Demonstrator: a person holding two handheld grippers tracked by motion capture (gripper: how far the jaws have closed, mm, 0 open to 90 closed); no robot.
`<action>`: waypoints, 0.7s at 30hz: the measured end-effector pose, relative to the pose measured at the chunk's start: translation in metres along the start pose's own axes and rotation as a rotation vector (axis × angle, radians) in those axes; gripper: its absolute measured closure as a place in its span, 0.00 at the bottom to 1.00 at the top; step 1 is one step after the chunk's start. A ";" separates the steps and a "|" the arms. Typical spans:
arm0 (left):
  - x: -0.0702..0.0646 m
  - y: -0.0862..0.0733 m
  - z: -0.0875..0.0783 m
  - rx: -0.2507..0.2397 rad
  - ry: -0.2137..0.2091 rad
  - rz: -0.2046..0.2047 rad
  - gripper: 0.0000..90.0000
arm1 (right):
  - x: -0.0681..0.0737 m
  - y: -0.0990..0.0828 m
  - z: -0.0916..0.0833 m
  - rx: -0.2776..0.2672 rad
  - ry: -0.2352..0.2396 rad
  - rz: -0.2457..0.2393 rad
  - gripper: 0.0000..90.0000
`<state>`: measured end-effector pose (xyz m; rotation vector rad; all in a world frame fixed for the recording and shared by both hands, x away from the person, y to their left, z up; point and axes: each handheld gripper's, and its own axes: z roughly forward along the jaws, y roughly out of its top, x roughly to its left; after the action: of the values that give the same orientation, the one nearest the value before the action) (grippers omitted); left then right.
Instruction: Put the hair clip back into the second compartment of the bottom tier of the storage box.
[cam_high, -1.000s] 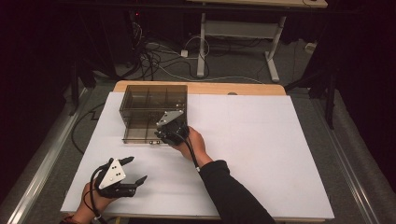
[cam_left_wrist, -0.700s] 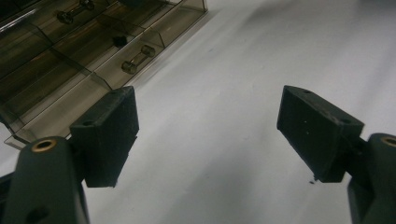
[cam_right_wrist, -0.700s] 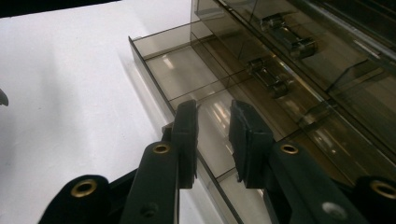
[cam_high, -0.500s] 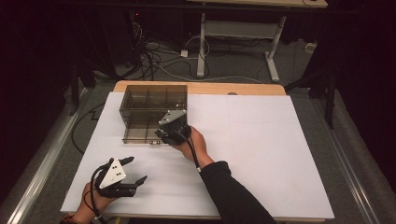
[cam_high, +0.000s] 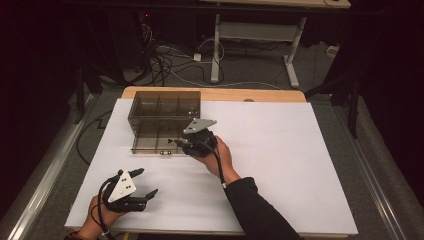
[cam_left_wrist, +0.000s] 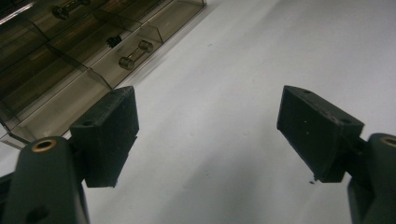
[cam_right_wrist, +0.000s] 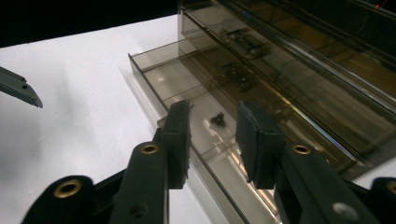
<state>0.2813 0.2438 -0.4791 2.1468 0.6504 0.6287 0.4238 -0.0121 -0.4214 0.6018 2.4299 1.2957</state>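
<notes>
A smoky see-through drawer cabinet (cam_high: 165, 107) stands at the table's back left, with its lowest drawer (cam_high: 150, 145) pulled out. My right gripper (cam_high: 176, 144) hovers at that drawer's front right corner. In the right gripper view its jaws have just been opening and the right gripper (cam_right_wrist: 215, 109) stands a little open with nothing pinched. A small black part (cam_right_wrist: 217, 120) lies on the drawer floor (cam_right_wrist: 173, 79) beyond the pads. My left gripper (cam_high: 146, 181) rests near the front left edge, wide open and empty (cam_left_wrist: 208, 93).
The white table top (cam_high: 300, 160) spreads to the right and front of the cabinet. Metal bar handles (cam_left_wrist: 135, 53) show on the cabinet's drawer fronts in the left gripper view. Cables and a desk frame (cam_high: 250, 45) lie on the floor behind the table.
The right gripper's jaws have parted, and that hand has shifted slightly right along the drawer's front. The left gripper has stayed put.
</notes>
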 end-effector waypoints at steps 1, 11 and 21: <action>0.000 0.000 0.000 0.002 0.001 0.002 0.22 | 0.000 -0.001 -0.002 -0.003 0.000 0.002 0.72; -0.001 0.000 0.002 0.012 -0.001 0.005 0.22 | -0.006 -0.010 -0.035 -0.024 -0.073 -0.018 0.61; -0.001 0.001 0.001 0.004 0.001 0.007 0.22 | -0.010 -0.021 -0.075 -0.066 -0.157 -0.032 0.41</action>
<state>0.2816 0.2420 -0.4790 2.1534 0.6456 0.6329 0.3937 -0.0801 -0.3979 0.6202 2.2522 1.2606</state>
